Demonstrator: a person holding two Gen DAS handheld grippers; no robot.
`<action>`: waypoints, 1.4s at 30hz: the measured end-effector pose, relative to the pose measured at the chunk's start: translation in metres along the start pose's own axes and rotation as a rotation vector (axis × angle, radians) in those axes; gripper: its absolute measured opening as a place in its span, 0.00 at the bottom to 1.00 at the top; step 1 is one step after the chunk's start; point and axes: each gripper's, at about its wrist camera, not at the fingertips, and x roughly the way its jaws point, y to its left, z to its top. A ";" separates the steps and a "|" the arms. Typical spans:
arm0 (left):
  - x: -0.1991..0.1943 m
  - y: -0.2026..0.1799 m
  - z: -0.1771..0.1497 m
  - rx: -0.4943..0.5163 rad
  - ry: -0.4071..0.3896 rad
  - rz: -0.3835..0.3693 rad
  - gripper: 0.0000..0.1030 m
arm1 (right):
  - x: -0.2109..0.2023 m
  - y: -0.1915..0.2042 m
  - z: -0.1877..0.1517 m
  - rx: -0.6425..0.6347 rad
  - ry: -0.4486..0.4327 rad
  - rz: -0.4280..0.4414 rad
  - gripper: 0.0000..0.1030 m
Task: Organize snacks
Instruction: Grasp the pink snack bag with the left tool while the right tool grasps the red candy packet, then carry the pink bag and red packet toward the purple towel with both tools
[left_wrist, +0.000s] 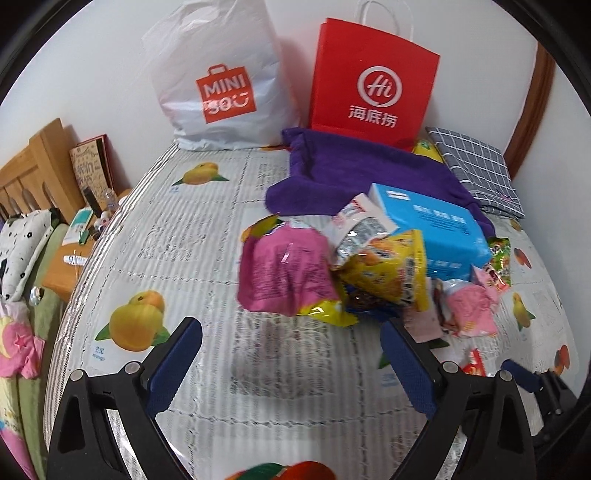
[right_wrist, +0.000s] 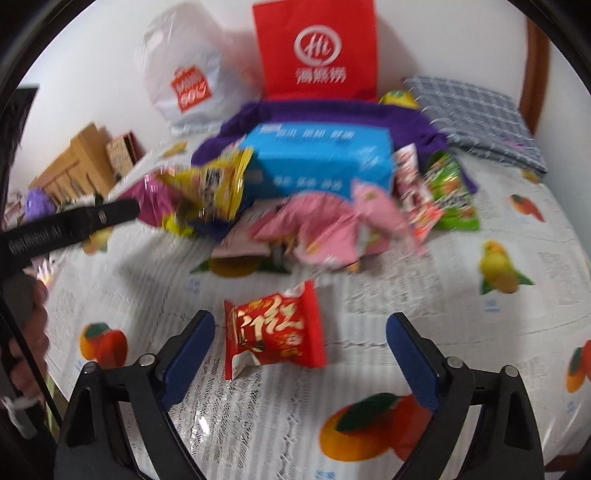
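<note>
White walls back the table, which wears a glossy plastic cloth (left_wrist: 207, 236) printed with mangoes and persimmons over a lace pattern. Against the wall at the top of the left view stand a white plastic shopping bag with an orange logo (left_wrist: 218, 85) and a red paper carrier bag with white rope handles (left_wrist: 373, 81); I judge these are where the snacks should end up, and I cannot see into either one.

As far as I can tell the sorting has hardly started. Right of centre in the left view the snacks lie in one loose heap: a crumpled magenta foil pouch (left_wrist: 284, 269), a yellow crinkly packet (left_wrist: 388, 273) leaning on it, a big light-blue soft-wrapped pack (left_wrist: 439, 229) behind them on a purple towel (left_wrist: 351, 166), a pale pink wrapper (left_wrist: 469, 310) and a green printed sachet (left_wrist: 500, 262) at the right edge of the heap. A folded grey checked cloth (left_wrist: 476, 166) lies at upper right.

One small red foil packet with gold lettering (right_wrist: 273, 336) lies apart from the heap, low in the centre of the right view, flat on the cloth.

My right tongs (right_wrist: 299, 350) are spread wide with that red packet between the blue pads, not pressed on it. My left tongs (left_wrist: 291, 362) are spread wide too, over bare cloth just short of the magenta pouch, holding nothing. Everything is left to pick up.
</note>
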 end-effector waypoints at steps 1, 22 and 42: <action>0.002 0.002 0.000 -0.003 0.002 -0.001 0.94 | 0.006 0.002 -0.001 -0.009 0.013 -0.001 0.90; 0.045 0.010 0.015 -0.002 0.036 -0.026 0.94 | -0.003 -0.024 -0.007 -0.056 -0.055 -0.070 0.58; 0.078 0.003 0.026 0.023 0.077 -0.053 0.59 | -0.002 -0.105 -0.006 0.104 -0.041 -0.185 0.58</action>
